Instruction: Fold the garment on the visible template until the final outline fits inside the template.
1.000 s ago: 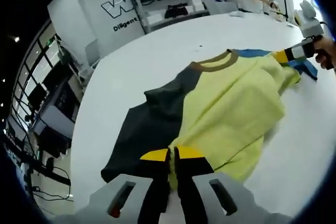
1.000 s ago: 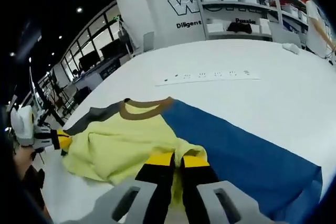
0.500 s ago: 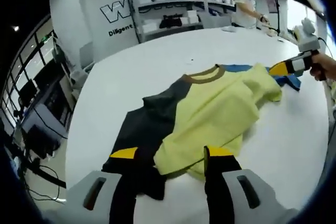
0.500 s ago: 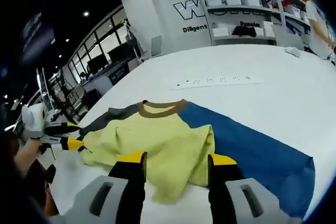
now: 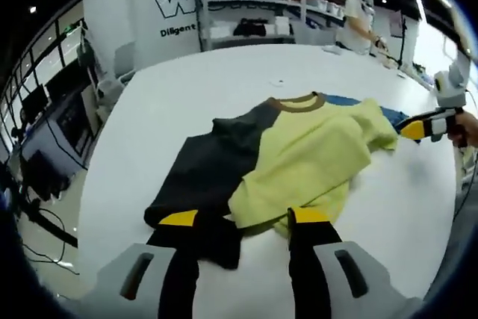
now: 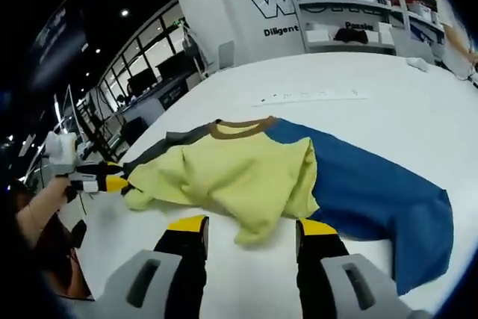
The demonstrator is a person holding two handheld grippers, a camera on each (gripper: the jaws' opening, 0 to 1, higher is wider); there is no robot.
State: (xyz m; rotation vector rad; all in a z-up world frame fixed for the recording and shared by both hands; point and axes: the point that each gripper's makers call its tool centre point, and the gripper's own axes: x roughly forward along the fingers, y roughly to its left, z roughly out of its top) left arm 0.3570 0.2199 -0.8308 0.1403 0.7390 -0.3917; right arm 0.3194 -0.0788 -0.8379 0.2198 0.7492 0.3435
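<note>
Jaws apart on both left gripper [image 5: 239, 218] and right gripper [image 6: 244, 225], holding nothing. Garment [image 5: 299, 155] lies on white table [image 5: 187, 87], yellow lower half folded up over the body. Dark and blue sides still spread; side folds left, likely.

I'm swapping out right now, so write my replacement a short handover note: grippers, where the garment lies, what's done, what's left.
Left gripper: open, holding nothing, jaws at the near edge of the garment.
Right gripper: open, holding nothing, just short of the yellow flap.
The garment lies on the white table, brown collar on the far side; the yellow panel is folded loosely over the middle, dark sleeve side and blue part still spread out.
Done: one rough fold.
Left: probably tidy it, fold in the sides. I can't make out the template outline.
</note>
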